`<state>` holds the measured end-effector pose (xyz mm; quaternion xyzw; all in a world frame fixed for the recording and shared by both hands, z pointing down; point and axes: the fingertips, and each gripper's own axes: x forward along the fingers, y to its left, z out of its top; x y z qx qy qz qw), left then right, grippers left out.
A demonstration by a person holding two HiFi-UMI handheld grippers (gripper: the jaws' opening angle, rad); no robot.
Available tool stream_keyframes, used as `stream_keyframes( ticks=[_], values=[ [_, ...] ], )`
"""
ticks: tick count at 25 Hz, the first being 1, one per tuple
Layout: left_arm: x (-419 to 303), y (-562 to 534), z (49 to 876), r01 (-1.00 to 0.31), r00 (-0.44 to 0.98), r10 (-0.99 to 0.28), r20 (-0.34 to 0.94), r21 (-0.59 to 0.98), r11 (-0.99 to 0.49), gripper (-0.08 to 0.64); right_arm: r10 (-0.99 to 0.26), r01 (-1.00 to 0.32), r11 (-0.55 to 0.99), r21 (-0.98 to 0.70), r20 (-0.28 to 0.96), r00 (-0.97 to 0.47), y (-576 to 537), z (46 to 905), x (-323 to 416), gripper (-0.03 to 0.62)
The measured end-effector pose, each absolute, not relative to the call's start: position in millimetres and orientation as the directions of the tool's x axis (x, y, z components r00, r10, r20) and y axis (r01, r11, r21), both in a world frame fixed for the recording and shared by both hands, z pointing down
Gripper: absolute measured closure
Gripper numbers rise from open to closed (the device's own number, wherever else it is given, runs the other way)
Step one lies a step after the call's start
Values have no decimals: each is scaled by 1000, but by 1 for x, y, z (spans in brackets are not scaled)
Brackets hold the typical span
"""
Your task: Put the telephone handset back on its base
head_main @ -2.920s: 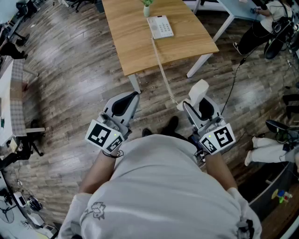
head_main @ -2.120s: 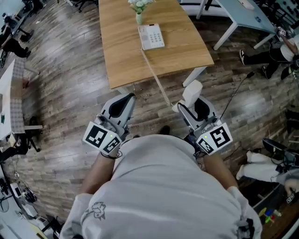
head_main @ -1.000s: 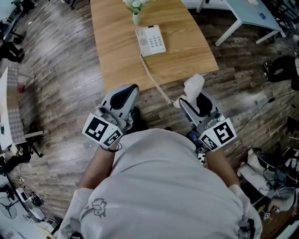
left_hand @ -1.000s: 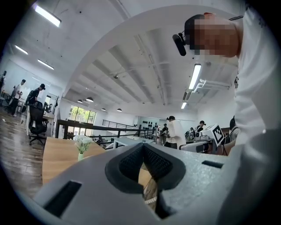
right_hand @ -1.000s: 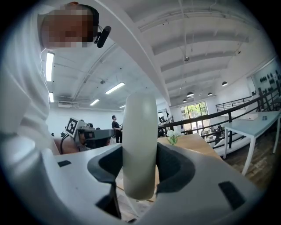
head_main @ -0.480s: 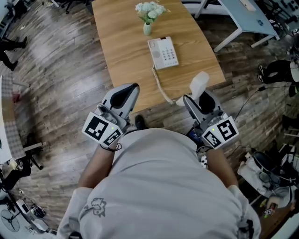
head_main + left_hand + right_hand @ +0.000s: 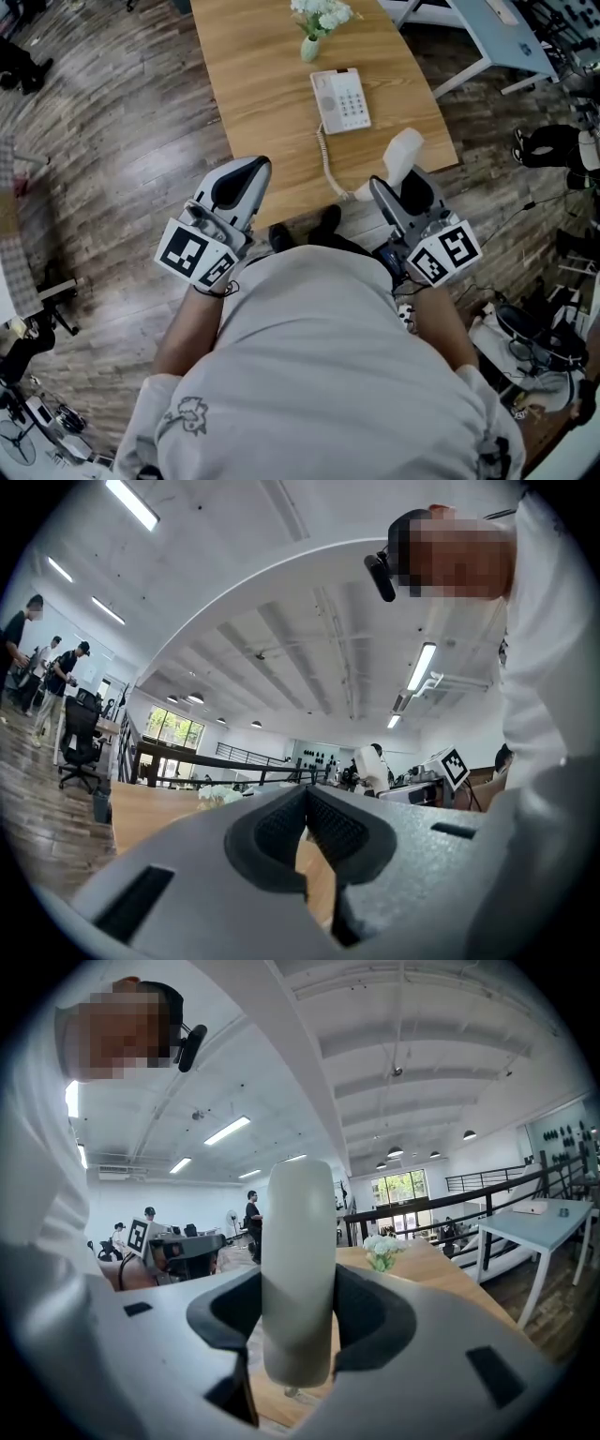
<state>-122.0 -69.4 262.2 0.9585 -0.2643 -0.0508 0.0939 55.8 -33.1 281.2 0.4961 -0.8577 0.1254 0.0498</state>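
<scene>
The white phone base [image 7: 342,100] lies on the wooden table [image 7: 262,84], keypad up. A coiled cord [image 7: 328,169] runs from it toward the table's near edge and on to the white handset [image 7: 401,155]. My right gripper [image 7: 401,185] is shut on the handset, which stands upright between its pads [image 7: 361,1312] and rises past them as a pale bar [image 7: 298,1269]. It hovers over the table's near right corner, short of the base. My left gripper [image 7: 246,173] hangs over the near edge to the left, shut with nothing in it [image 7: 307,808].
A small vase of white flowers [image 7: 319,19] stands just behind the base and shows beyond the handset [image 7: 380,1249]. A light blue table [image 7: 487,28] is at the far right. Shoes and cables lie on the wood floor at the right [image 7: 548,145]. People stand far off.
The person has walked up to the table: it has slid nearer and both grippers now hang over its near edge. The handset stays in the right gripper; the cord is less stretched.
</scene>
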Motion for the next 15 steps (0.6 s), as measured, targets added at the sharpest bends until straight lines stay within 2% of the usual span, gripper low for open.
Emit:
stream_keyframes(
  ticks=[15],
  values=[
    [-121, -115, 277, -566, 816, -577, 12, 213, -796, 554, -784, -819, 522, -236, 244, -570, -102, 312, 60, 368]
  ],
)
